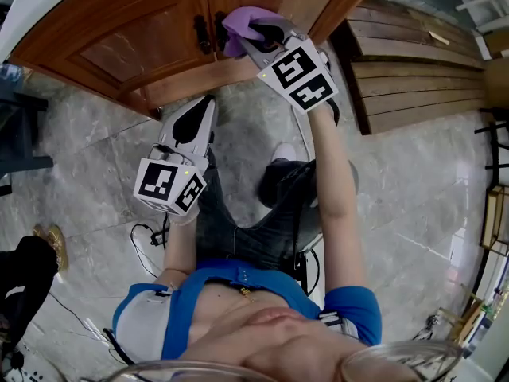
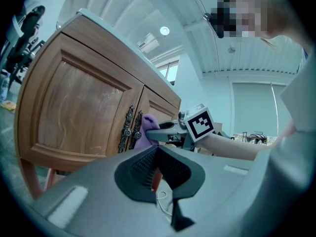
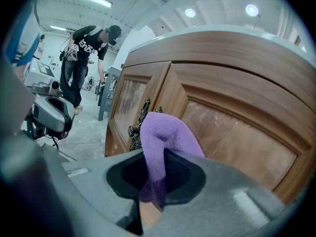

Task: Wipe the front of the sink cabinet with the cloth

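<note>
My right gripper (image 1: pixel 256 44) clamps the purple cloth (image 1: pixel 241 24) at the door seam of the sink cabinet (image 1: pixel 135 42); left gripper (image 1: pixel 191 126) closed, empty; I judge most of the front is left to wipe

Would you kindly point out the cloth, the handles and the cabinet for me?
cloth (image 3: pixel 165 132), right gripper view, on its folded top.
handles (image 2: pixel 127 130), left gripper view, on the middle of the left one.
cabinet (image 1: pixel 127 42), head view, on a door panel.
</note>
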Available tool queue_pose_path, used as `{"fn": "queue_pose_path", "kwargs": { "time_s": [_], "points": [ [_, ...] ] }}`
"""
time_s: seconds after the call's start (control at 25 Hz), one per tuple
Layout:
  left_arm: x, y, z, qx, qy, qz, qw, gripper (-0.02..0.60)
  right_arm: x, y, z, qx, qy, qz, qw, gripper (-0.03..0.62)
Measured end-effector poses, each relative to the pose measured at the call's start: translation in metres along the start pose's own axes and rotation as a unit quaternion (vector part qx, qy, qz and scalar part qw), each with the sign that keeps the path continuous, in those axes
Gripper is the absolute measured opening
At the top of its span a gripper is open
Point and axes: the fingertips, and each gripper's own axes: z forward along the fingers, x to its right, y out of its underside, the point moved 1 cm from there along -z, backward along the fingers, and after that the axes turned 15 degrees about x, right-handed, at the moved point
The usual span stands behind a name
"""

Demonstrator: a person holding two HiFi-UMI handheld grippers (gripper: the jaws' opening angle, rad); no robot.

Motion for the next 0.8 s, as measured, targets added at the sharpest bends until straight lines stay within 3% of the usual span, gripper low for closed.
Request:
{"fn": "queue_pose_path", "kwargs": {
  "time_s": [0.24,0.8],
  "points": [
    [0.0,0.003,0.001,0.001,-0.001,-0.004,1.0,0.0,-0.01,0.021,0.006,-0.026,-0.015,-0.006,1.0,0.063],
    [0.008,0.007,0.004,-0.002,0.006,-0.006,1.0,0.0,-0.009,0.027,0.004,-0.022,-0.022,-0.012,0.999,0.063]
  ]
}}
